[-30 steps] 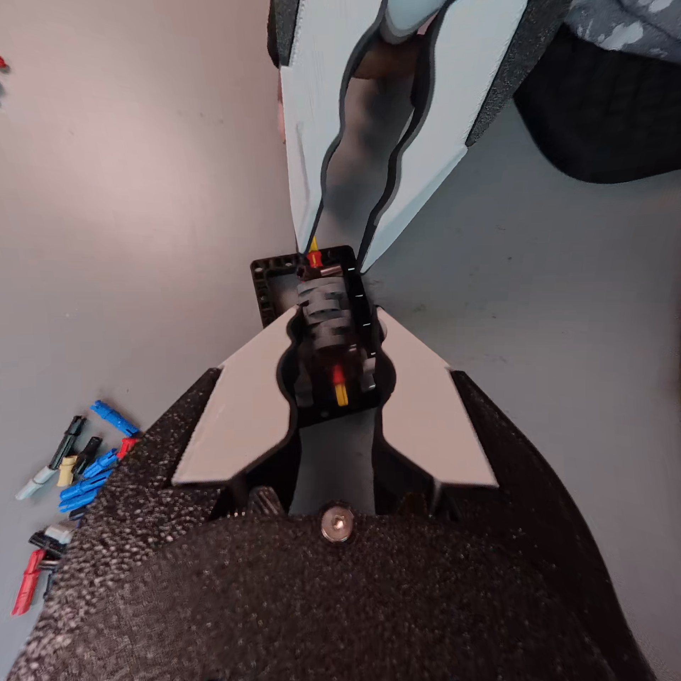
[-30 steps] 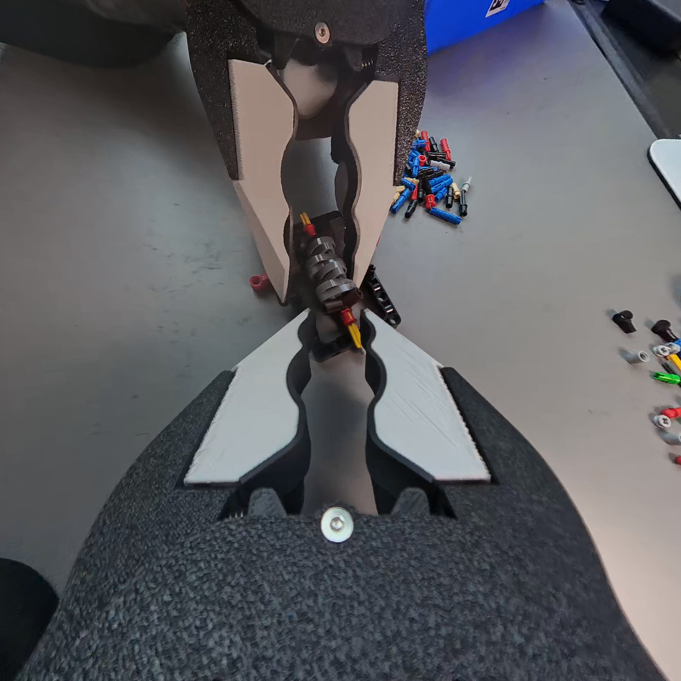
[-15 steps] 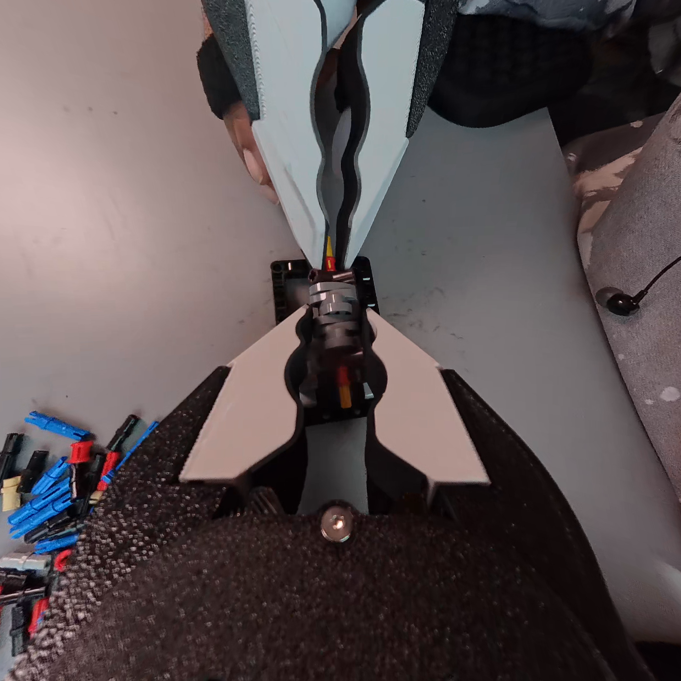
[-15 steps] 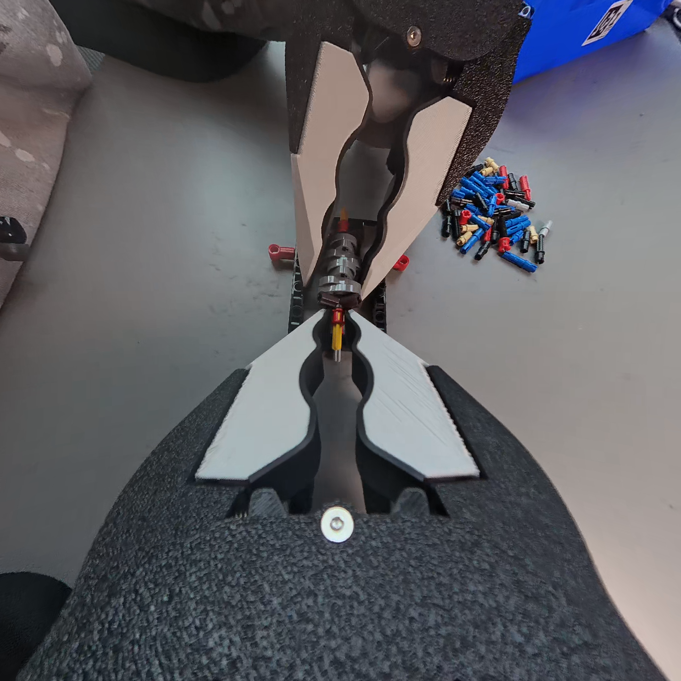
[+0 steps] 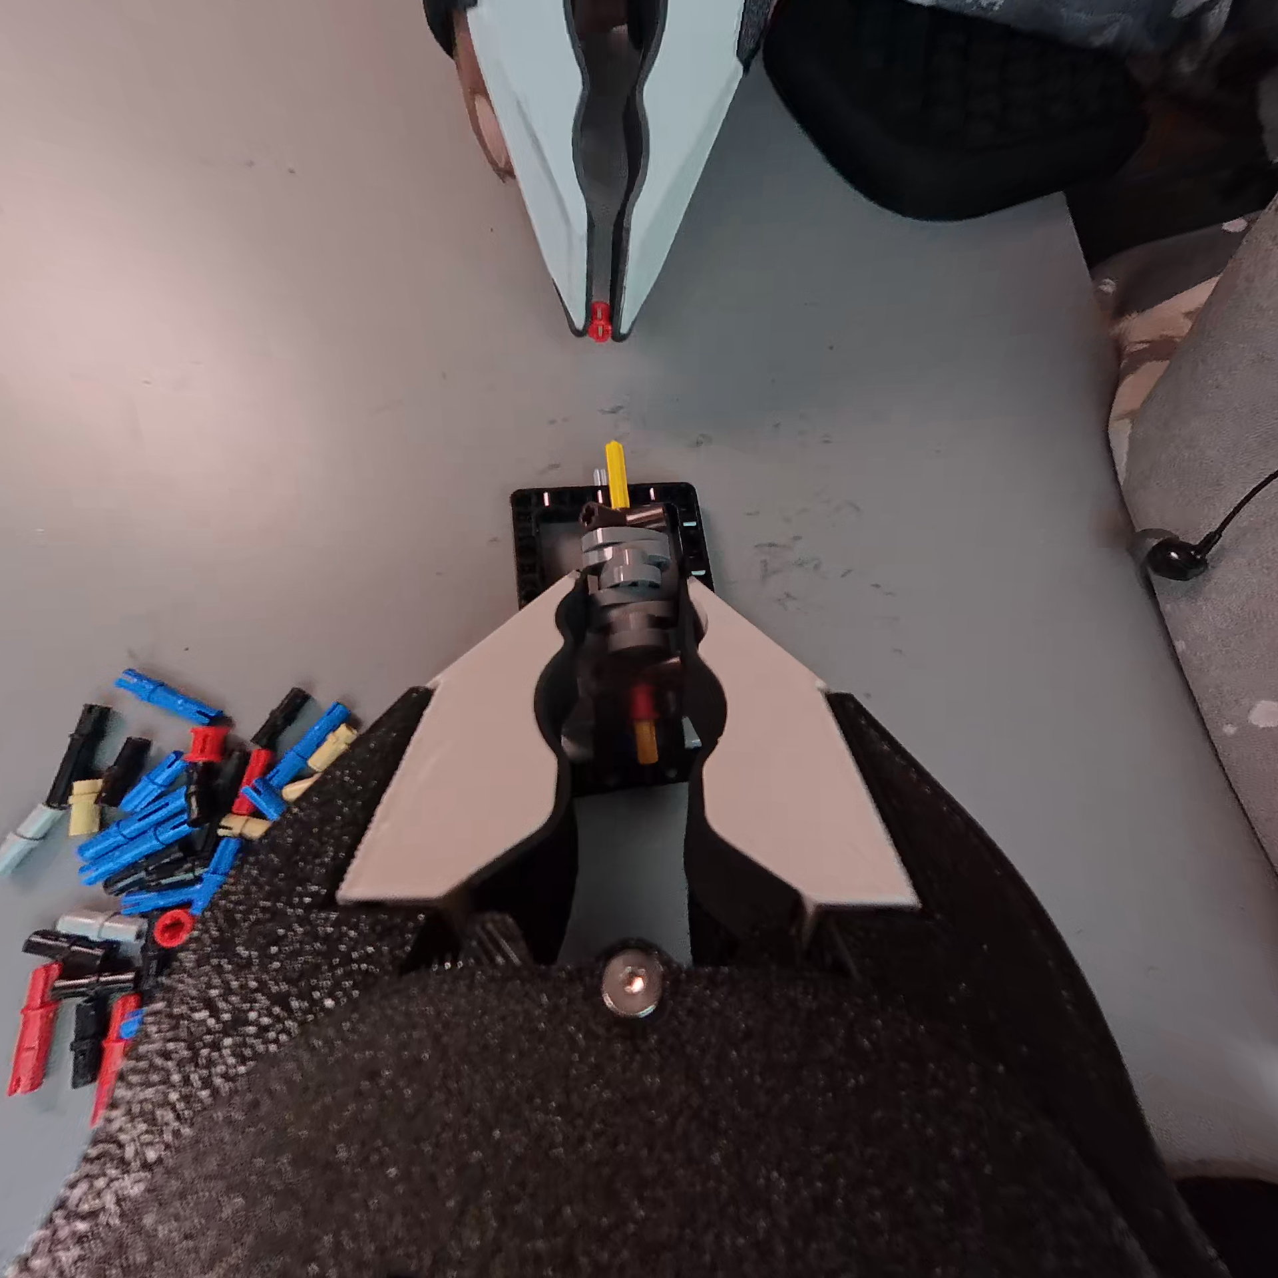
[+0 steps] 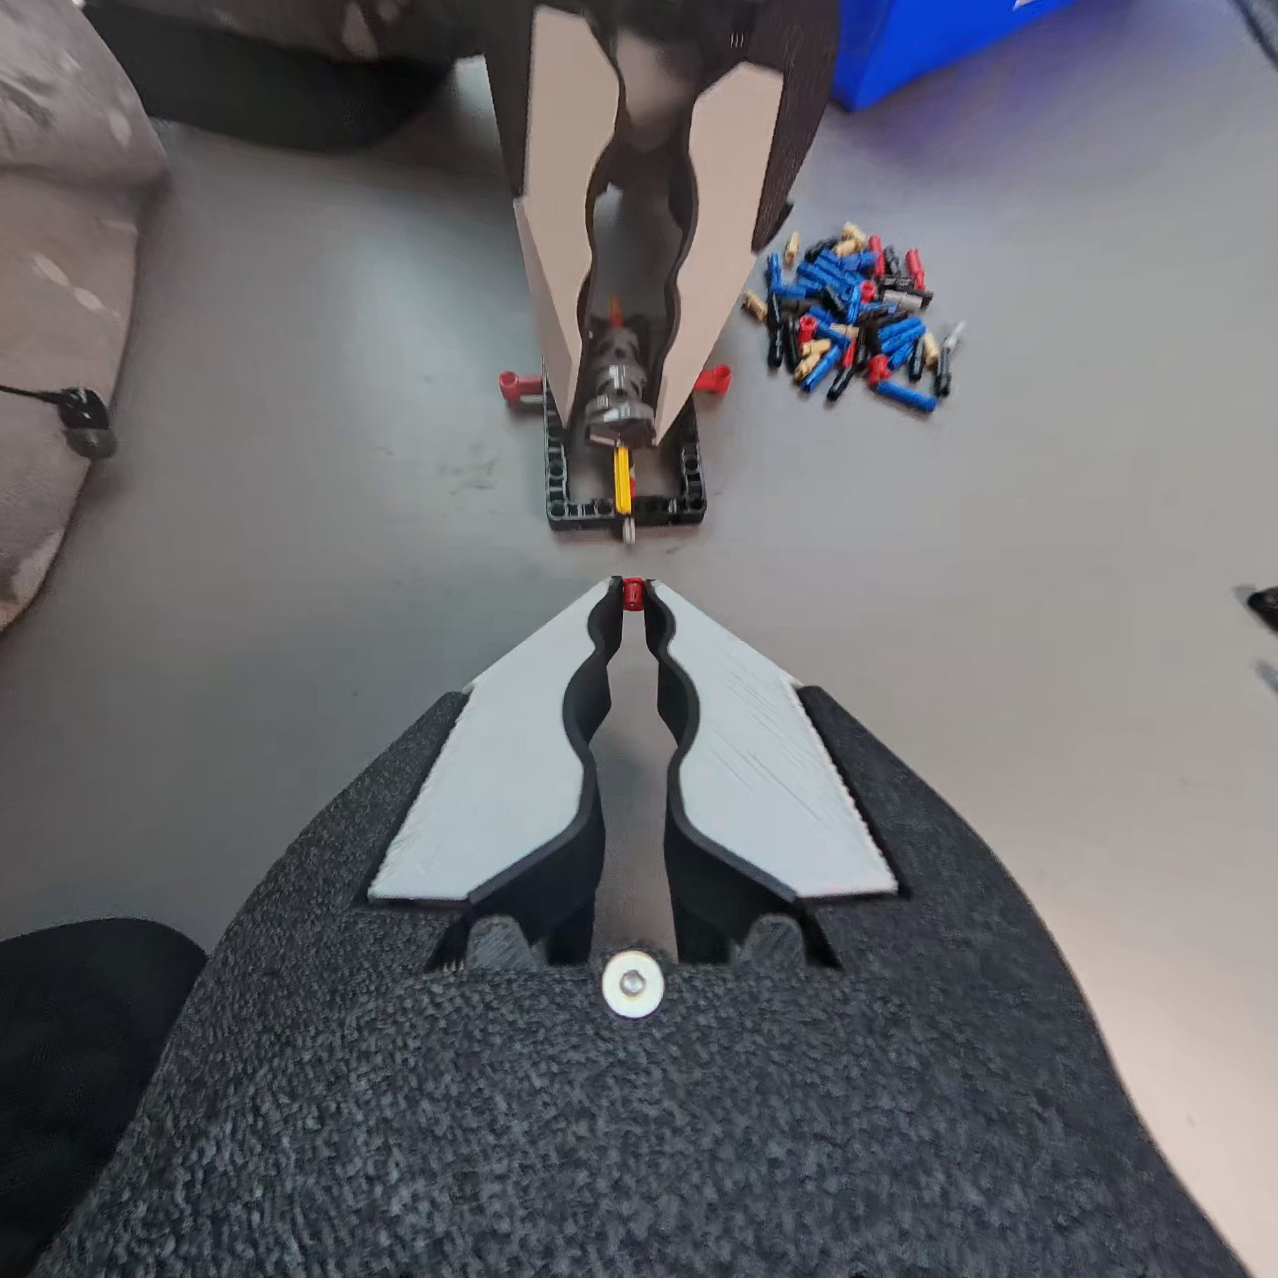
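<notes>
A black rectangular frame (image 5: 531, 546) lies on the grey table and carries a yellow axle (image 5: 614, 470) threaded with grey and dark gear pieces (image 5: 626, 574). My left gripper (image 5: 629, 588) is shut on this gear stack and frame. It also shows in the right wrist view (image 6: 619, 415), with the frame (image 6: 691, 477) and axle (image 6: 622, 477) under it. My right gripper (image 6: 630, 588) is shut on a small red bush (image 6: 630, 595) at its tips, held off the axle's free end. It shows opposite in the left wrist view (image 5: 599, 330), with the bush (image 5: 599, 321) between its tips.
A heap of blue, black, red and tan pins (image 5: 152, 816) lies left of my left gripper, and shows in the right wrist view (image 6: 850, 318). Two red connectors (image 6: 519, 384) (image 6: 712, 379) flank the frame. A blue box (image 6: 920, 41) stands far right. Grey cloth (image 5: 1203, 498) borders the table.
My right gripper has closed on the red bush at the axle's end, pulled it off and drawn back from the frame. The axle's yellow tip is now bare. My left gripper keeps its hold.
</notes>
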The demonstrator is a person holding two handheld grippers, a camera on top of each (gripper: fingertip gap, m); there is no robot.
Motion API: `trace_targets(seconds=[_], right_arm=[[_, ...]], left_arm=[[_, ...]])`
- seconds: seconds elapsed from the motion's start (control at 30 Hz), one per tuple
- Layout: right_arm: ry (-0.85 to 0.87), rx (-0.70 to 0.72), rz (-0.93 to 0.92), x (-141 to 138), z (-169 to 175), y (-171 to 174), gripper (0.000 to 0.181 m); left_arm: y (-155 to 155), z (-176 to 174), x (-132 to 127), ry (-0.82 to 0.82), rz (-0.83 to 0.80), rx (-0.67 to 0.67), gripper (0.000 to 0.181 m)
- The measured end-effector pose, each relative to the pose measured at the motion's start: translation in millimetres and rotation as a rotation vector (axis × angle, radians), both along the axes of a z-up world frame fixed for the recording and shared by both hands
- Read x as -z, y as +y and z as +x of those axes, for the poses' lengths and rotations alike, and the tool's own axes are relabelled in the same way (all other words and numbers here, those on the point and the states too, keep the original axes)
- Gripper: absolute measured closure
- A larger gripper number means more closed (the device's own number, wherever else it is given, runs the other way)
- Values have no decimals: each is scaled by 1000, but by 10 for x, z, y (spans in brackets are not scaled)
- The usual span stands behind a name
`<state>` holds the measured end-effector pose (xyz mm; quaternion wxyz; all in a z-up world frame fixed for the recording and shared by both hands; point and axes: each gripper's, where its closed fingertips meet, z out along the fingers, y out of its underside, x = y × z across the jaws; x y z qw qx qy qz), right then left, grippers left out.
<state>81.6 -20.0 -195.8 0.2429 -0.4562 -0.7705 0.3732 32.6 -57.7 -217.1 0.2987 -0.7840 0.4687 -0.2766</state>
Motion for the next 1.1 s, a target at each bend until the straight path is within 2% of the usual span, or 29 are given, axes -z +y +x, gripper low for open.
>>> trace_targets(seconds=[0.03, 0.1, 0.2, 0.33, 0.43, 0.5, 0.87, 1.1], right_arm=[[36, -2, -4, -85, -25, -20, 176], [115, 1, -14, -228, -91, -69, 176], [208, 34, 85, -299, -210, -46, 175], [353, 60, 222, -462, -374, -69, 175], [443, 70, 311, -585, -452, -117, 175], [466, 62, 350, -618, -471, -167, 175], [515, 58, 406, -698, -488, -237, 175], [506, 68, 420, -649, -500, -204, 174]], left_arm=[[1, 21, 0, 4, 0, 0, 155], [-2, 66, -23, 0, 0, 5, 156], [8, 88, -255, -113, -9, -16, 140], [136, 66, -660, -379, -66, -141, 147], [224, 42, -750, -541, -199, -227, 153], [230, 50, -810, -624, -252, -227, 157], [174, 124, -926, -746, -337, -183, 172], [212, 109, -873, -720, -323, -210, 175]])
